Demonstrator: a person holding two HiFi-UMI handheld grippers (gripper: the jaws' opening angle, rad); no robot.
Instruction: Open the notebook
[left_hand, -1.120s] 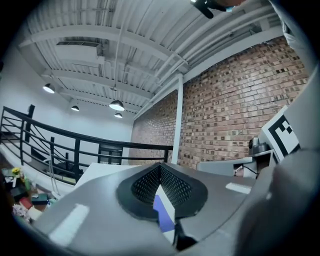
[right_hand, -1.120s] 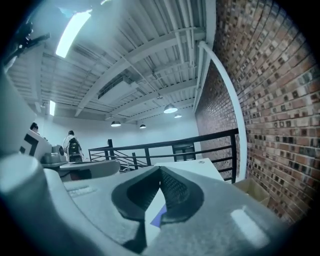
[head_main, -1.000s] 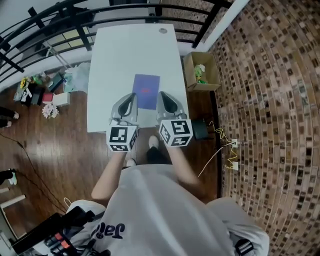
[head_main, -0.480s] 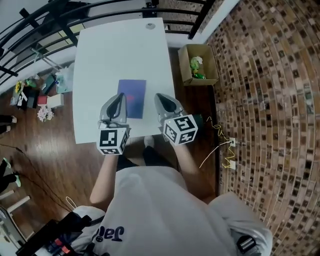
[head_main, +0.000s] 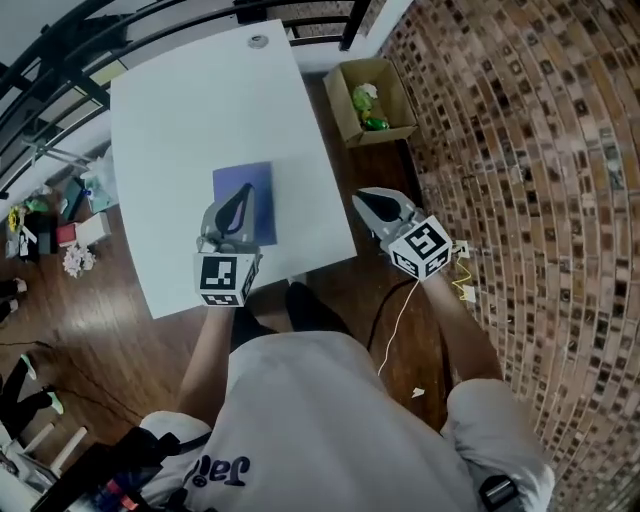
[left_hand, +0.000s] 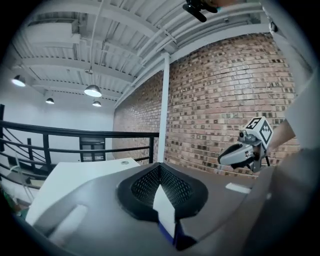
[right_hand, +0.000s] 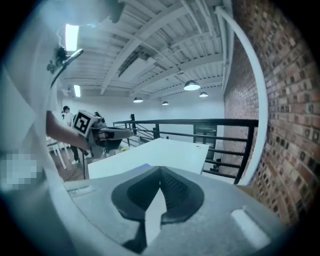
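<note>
A purple notebook (head_main: 256, 192) lies closed on the white table (head_main: 190, 110), near its front edge. My left gripper (head_main: 244, 192) hovers over the notebook's near left part, its jaws shut with nothing between them. A blue sliver of the notebook (left_hand: 167, 232) shows under the left gripper (left_hand: 160, 167) in its own view. My right gripper (head_main: 364, 198) is off the table's right edge, over the wooden floor, jaws shut and empty. The right gripper view looks across the table (right_hand: 165, 150) toward the left gripper (right_hand: 107, 135); the right gripper (right_hand: 161, 172) holds nothing.
An open cardboard box (head_main: 372, 105) with green things stands on the floor right of the table. A small round object (head_main: 258, 41) sits at the table's far edge. A black railing (head_main: 60, 40) runs behind. Cables (head_main: 455, 280) lie on the floor at right.
My right gripper has swung from beside the notebook to the right, past the table's edge. The left gripper stays by the notebook's near left side.
</note>
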